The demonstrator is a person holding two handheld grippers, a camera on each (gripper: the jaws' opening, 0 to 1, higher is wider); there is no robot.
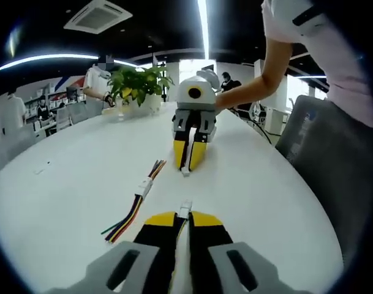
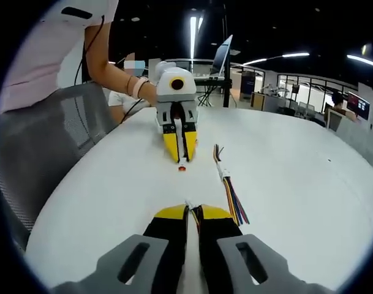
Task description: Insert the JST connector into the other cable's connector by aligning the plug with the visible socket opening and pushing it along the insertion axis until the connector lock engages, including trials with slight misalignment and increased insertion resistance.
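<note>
While both pairs of jaws stand nearly shut, the left gripper pinches a small white connector at its tips; the right gripper likewise pinches its plug; light, fragile, slippery housings, I judge, best gripped on the flat sides.

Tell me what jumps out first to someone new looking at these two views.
Two yellow-tipped grippers face each other tip to tip across a white table: in the left gripper view the right gripper holds a small white connector opposite the left gripper, shut on its own white connector. Beside them lies a spare mated cable with multicoloured wires; a potted plant stands at the far edge.
</note>
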